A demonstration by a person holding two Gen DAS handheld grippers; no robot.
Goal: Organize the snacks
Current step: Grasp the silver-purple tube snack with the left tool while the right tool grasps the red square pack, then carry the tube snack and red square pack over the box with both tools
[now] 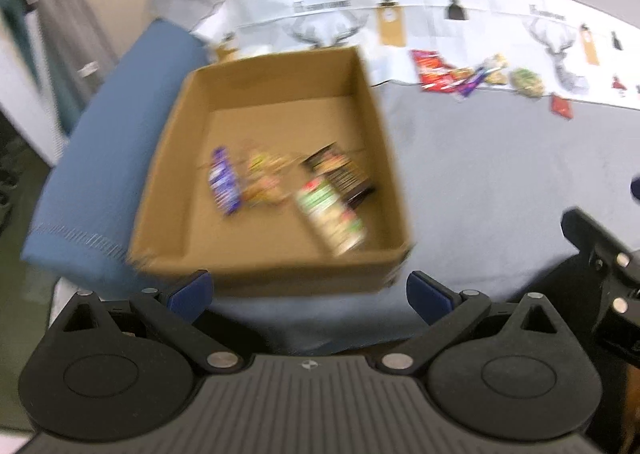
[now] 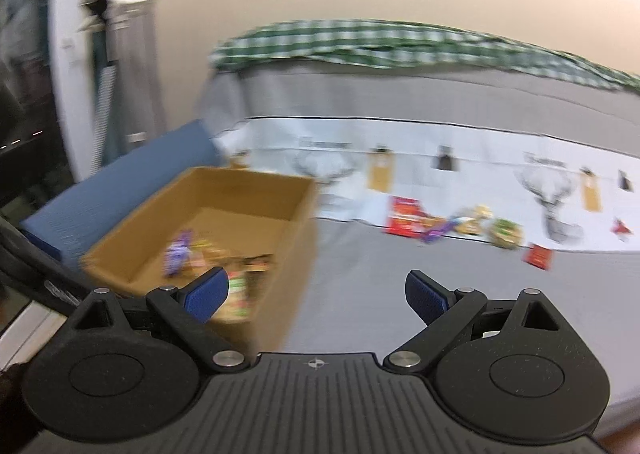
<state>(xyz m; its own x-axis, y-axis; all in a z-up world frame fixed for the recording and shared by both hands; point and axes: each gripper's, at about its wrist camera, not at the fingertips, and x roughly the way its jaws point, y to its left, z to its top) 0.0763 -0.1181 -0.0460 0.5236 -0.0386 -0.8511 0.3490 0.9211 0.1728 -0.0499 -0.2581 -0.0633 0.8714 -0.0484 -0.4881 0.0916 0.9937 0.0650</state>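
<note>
— Nearest item, please?

— Left gripper (image 1: 308,290): blue-padded fingers spread wide, nothing held between them, poised just short of the near wall of the cardboard box (image 1: 276,270). Right gripper (image 2: 316,292): likewise parted and empty, aimed past the box's right-hand side over bare grey cloth (image 2: 400,294).

— Box contents?

— Four packets, blurred. A purple wrapper (image 1: 223,185) is lodged toward the box's left; a yellowish packet (image 1: 262,181) lies just beside it; a dark packet (image 1: 340,171) sits toward the box's right wall, overlapped by a green-and-white packet (image 1: 332,217) nearer the front. Brands cannot be read. They are judged to have been put there as the sorted share.

— Outstanding stock?

— A loose cluster well to the right of the box, along the edge of a white printed sheet (image 1: 440,29): a red bag (image 1: 432,69), a purple bar (image 1: 472,83), pale and green packets beside it — a small red packet (image 1: 562,106) lies apart, farthest from the box. These are presumably left within reach for collection.

— Status?

— Roughly half appears done. Open fingers suggest a fresh pick is being prepared; the cluster's overlap may make a single packet hard to isolate.
</note>
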